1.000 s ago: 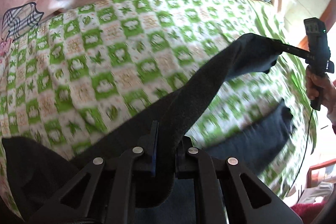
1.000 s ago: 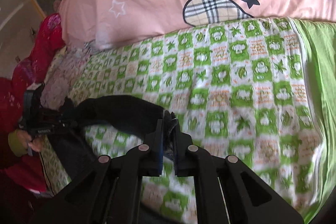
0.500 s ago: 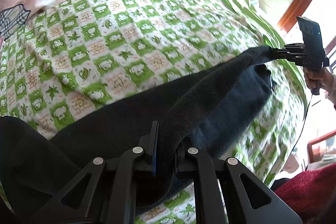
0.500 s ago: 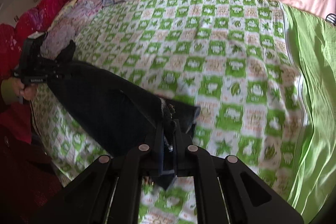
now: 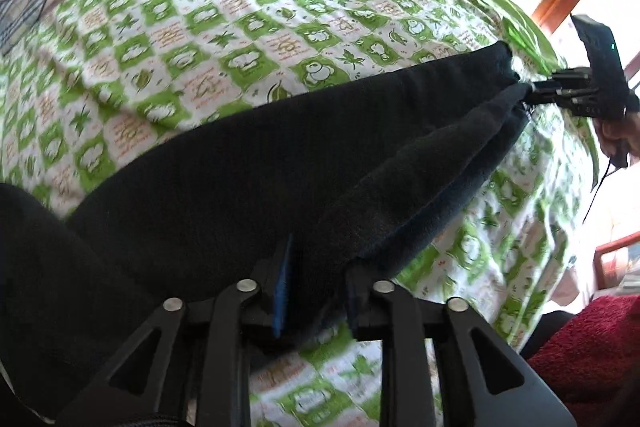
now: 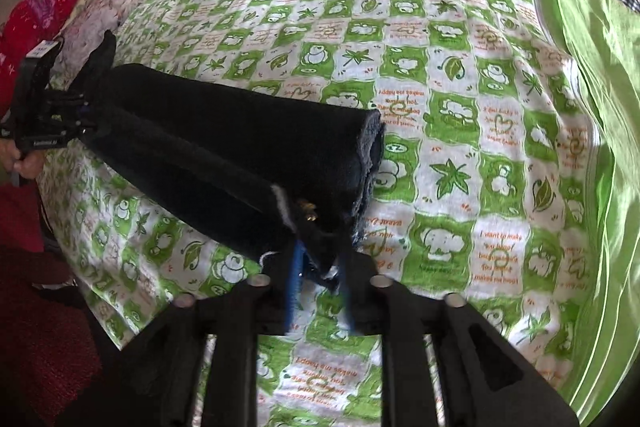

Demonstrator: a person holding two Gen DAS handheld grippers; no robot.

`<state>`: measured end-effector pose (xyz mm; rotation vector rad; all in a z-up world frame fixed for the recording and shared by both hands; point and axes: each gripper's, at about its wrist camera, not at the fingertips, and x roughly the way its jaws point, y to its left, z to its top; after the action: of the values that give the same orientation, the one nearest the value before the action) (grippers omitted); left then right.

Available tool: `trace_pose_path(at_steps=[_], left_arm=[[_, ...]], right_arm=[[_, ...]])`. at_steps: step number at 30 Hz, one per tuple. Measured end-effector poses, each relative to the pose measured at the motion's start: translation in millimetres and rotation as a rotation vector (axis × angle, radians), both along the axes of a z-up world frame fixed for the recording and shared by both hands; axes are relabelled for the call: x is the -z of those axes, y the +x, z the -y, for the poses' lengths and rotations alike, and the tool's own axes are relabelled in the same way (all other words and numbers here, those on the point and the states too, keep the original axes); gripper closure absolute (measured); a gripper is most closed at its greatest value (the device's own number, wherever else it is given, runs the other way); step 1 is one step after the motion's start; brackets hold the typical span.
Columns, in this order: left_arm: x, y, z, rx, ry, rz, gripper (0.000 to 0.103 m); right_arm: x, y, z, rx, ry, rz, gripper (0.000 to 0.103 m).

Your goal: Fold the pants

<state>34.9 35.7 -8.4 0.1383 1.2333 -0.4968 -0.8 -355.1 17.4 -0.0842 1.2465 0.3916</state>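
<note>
Both the left gripper (image 5: 314, 281) and right gripper (image 6: 318, 267), jaws just opening, release soft, limp black pants (image 5: 240, 179) onto the checked sheet (image 6: 460, 87); hems or waistband likely grip best.

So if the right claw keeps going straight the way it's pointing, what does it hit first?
Most likely the black fleece pants: their waistband end sits between the right claw fingers, which have just been opening. Right beneath lies the green and white checked bedsheet, though depth is hard to judge.
</note>
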Motion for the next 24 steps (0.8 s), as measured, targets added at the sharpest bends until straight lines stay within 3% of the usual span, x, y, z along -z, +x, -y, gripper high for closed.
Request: trace_pose_path(at_steps=[1,8,10,16,20,24], left_arm=[[-3.2,-3.6,-4.7,-0.021,-0.012,0.003,0.076],[-21.0,-17.2,-50.4,-0.234,-0.054,-0.009,0.061],[-24.5,-13.3,-67.7,-0.319,-0.028,-0.017,0.049],[-37.7,17.2,-116.7,-0.566,-0.001,-0.059,0.036],[-41.5,48.7,-136.1,-0.695,0.098,-0.091,0.029],[-37.1,76.7,-156.2,-0.765,0.202,-0.129,0.029]], right_arm=[[-3.8,-2.2,0.3,0.013,0.009,0.007,0.050],[-33.9,-6.2,-13.3,0.089,0.159,0.095,0.050],[-32.2,-0.4,-33.9,0.062,0.191,0.085,0.050],[-15.6,24.0,-117.3,-0.078,0.244,0.049,0.050],[-8.1,33.7,-176.4,-0.175,0.299,0.027,0.050],[-1.0,37.8,-245.4,-0.282,0.345,0.002,0.050]])
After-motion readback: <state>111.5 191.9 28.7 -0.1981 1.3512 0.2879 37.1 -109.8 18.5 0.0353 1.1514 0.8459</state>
